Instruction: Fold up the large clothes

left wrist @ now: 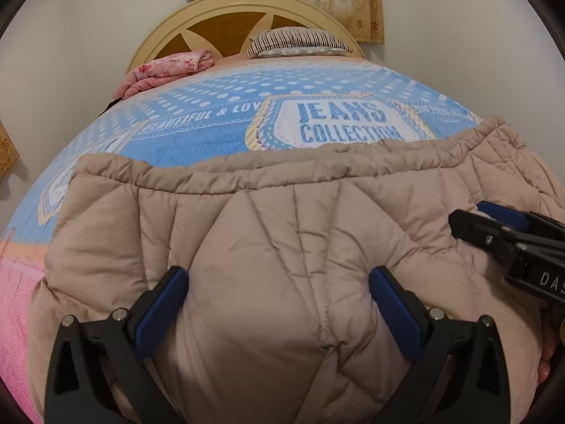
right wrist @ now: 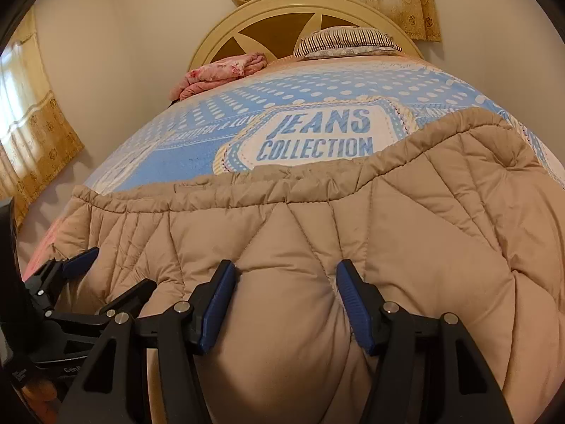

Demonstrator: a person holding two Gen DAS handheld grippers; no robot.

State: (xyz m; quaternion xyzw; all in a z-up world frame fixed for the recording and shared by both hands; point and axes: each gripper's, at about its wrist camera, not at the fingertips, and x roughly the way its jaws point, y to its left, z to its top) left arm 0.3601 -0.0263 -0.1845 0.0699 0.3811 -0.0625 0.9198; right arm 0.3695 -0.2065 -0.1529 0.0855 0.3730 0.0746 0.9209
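A large beige quilted padded coat (left wrist: 282, 219) lies spread across the near part of the bed, its gathered hem toward the headboard. It also fills the right wrist view (right wrist: 353, 233). My left gripper (left wrist: 279, 293) is open, its blue-padded fingers pressed into a bulge of the coat's near edge. My right gripper (right wrist: 284, 291) is open in the same way, with a fold of coat bulging between its fingers. The right gripper shows at the right edge of the left wrist view (left wrist: 494, 226). The left gripper shows at the lower left of the right wrist view (right wrist: 70, 275).
The bed has a blue dotted sheet (left wrist: 282, 92) printed "JEANS COLLECTION". A pink floral bundle (left wrist: 166, 70) and a striped pillow (left wrist: 300, 40) lie by the cream headboard (left wrist: 219, 10). Curtains (right wrist: 35, 134) hang on the left and behind the bed.
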